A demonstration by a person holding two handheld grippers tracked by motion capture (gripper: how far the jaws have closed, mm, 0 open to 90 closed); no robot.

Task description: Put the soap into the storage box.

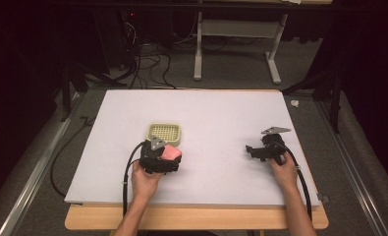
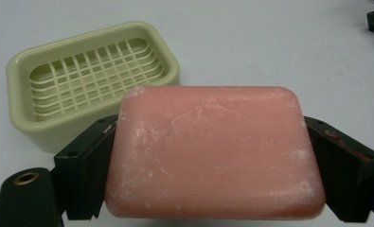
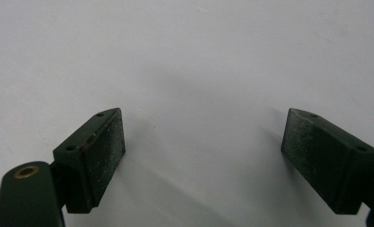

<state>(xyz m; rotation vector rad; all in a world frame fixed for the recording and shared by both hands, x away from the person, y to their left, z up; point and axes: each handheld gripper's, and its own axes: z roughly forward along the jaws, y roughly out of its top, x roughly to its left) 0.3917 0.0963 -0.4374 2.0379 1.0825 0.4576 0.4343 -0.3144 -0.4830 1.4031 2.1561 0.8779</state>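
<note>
A pink bar of soap point(image 2: 213, 151) is clamped between the two black jaws of my left gripper point(image 2: 208, 156), which is shut on it. In the high view the soap point(image 1: 172, 153) shows just in front of and right of a pale green soap dish point(image 1: 164, 132) with a slatted insert. That dish point(image 2: 90, 80) lies empty a little beyond the soap, to its left. My right gripper point(image 1: 250, 149) rests on the right part of the white board, its jaws wide apart point(image 3: 203, 151) over bare surface, holding nothing.
The white board point(image 1: 206, 113) lies on a wooden table whose front edge point(image 1: 196, 219) runs below my forearms. Beyond the table stand a white desk frame point(image 1: 235, 49) and tangled cables point(image 1: 142, 59) on the floor. A small white scrap point(image 1: 295, 103) lies off the board's right side.
</note>
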